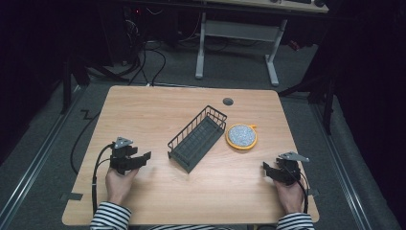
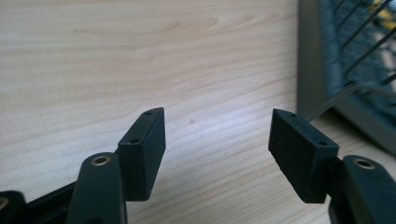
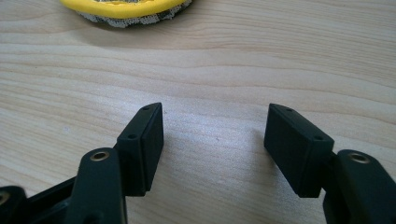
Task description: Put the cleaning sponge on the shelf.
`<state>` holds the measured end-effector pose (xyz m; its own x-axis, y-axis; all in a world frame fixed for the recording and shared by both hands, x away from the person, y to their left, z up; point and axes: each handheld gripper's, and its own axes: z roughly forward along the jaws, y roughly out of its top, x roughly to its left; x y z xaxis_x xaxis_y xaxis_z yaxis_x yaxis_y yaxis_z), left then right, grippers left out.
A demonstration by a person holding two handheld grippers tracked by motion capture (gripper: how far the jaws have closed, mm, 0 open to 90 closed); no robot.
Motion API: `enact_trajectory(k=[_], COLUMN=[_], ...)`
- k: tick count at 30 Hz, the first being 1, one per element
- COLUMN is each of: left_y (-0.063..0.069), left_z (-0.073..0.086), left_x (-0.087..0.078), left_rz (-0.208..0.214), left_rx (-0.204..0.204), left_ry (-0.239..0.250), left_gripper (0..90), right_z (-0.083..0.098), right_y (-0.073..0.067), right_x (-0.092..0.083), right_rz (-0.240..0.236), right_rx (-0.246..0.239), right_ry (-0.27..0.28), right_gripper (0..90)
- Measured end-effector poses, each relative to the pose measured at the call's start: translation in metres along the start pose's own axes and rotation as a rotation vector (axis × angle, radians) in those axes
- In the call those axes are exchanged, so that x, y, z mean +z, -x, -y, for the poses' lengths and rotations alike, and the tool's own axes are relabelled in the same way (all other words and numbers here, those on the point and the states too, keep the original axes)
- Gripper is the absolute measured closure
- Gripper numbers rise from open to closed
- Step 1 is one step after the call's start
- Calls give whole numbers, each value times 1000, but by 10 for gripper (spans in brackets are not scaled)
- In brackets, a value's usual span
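Wooden table (image 1: 143, 110), unlabelled wire basket (image 1: 197, 138), yellow-rimmed pad (image 1: 242, 136), empty tongs apart

table (image 1: 143, 110): pale matt wood grain | basket (image 1: 191, 143): dark wire metal | pad (image 1: 241, 136): yellow-rimmed, speckled cloth

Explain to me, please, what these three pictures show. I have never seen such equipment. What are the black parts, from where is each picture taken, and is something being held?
No robot is here. A person in striped sleeves sits at a wooden table and holds a hand tool in each hand: the left gripper and the right gripper. Each has two black jaws.

The high view looks down from above the person. The other two pictures come from small cameras riding on the grippers, looking along their own jaws.

On the table lie a dark wire basket and, beside it, a round scrubbing pad with a yellow rim. The left gripper view shows the basket's end; the right gripper view shows the pad's edge.

Both grippers have their jaws open, with bare wood between them. Nothing is held.
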<state>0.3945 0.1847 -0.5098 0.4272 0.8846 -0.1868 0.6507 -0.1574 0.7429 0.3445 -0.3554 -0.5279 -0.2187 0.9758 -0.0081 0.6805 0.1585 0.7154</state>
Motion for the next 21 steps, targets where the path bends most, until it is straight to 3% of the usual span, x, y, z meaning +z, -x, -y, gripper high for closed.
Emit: enact_trajectory(k=[4,11,18,19,21], left_y=[-2,0,5,7,8], left_z=[7,18,22,22,22], left_x=[6,15,16,17,18], left_rz=[-29,-92,-126,-140,-142], left_rx=[0,51,95,113,111], left_ry=[-11,-19,-5,-11,-10], left_gripper=[366,361,354,349,347], right_z=[-2,-13,-32,-42,-51], right_y=[2,4,3,2,0], right_x=[-1,-6,-9,-9,-9], right_rz=[-20,-53,-78,-74,-75], right_rx=[11,29,26,29,26], right_ry=[-9,-6,5,-5,-10], right_gripper=[409,421,428,423,420])
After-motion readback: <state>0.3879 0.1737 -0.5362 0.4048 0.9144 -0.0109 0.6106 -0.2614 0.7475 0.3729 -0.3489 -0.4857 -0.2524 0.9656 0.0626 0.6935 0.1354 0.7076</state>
